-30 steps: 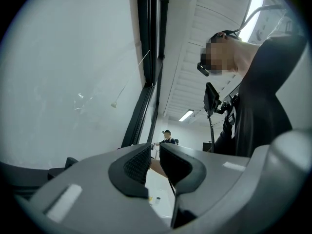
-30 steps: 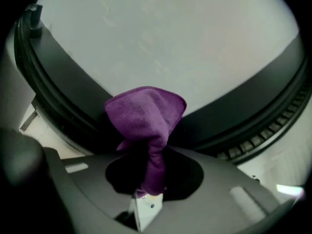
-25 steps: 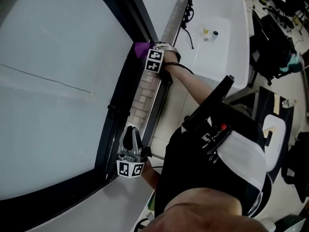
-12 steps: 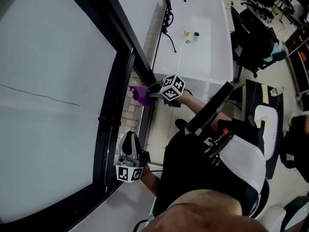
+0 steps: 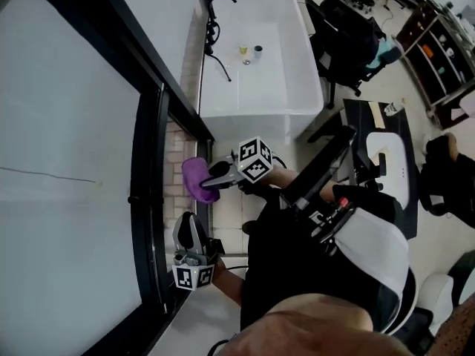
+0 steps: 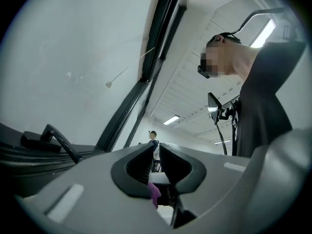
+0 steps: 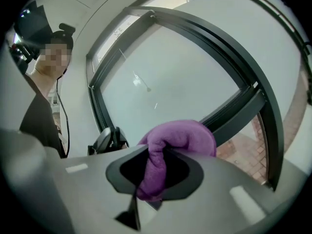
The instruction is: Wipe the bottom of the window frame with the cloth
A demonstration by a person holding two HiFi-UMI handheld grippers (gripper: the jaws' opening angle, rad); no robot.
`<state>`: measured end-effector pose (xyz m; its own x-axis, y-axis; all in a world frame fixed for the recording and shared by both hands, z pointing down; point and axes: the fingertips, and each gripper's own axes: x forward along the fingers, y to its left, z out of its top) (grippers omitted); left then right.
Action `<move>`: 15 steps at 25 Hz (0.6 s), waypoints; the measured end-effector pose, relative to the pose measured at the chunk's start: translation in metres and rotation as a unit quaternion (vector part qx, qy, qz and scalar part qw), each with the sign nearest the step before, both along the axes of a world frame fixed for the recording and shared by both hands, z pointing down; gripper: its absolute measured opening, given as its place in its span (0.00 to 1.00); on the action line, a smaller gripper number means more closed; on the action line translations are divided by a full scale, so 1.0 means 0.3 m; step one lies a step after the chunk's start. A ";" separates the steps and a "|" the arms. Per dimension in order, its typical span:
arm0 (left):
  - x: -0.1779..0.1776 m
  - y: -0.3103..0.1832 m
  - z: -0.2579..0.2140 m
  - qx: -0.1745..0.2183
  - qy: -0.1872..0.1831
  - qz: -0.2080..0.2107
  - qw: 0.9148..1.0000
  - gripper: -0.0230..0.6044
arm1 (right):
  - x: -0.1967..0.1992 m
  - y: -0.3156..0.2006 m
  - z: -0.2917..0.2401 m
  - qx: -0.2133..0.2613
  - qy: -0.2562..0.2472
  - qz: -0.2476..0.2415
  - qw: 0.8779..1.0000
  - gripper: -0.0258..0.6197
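My right gripper [image 5: 216, 174] is shut on a purple cloth [image 5: 195, 179], which bulges out past the jaws [image 7: 181, 136]. In the head view the cloth hangs beside the brick ledge [image 5: 177, 148], just right of the black window frame [image 5: 159, 199], and I cannot tell if it touches either. The frame's bars cross behind the cloth in the right gripper view [image 7: 242, 106]. My left gripper [image 5: 188, 226] is lower down, close to the same frame. Its jaws stand together with nothing between them [image 6: 155, 163].
A white table [image 5: 256, 87] with two small cups [image 5: 250, 50] and a black cable [image 5: 217, 32] stands beyond the ledge. Black chairs [image 5: 349, 32] and a white chair [image 5: 387, 154] are on the right. A black window handle [image 6: 51, 136] shows near the left gripper.
The right gripper has come off the window frame and travelled along it toward the left gripper, with the cloth still in it. The left gripper has barely moved.
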<state>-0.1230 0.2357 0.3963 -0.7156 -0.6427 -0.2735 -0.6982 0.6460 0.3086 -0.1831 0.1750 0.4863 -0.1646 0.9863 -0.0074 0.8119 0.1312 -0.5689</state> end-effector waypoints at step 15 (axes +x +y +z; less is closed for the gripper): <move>0.006 -0.427 0.044 -0.027 0.014 0.146 0.989 0.10 | 0.154 -0.401 -0.020 -0.051 -0.016 0.120 0.991 0.14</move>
<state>-0.1212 0.1074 0.4095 -0.5052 -0.8358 -0.2151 -0.8484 0.4352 0.3015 -0.1369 0.0548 0.4805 -0.3933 0.9123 -0.1139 0.7822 0.2670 -0.5629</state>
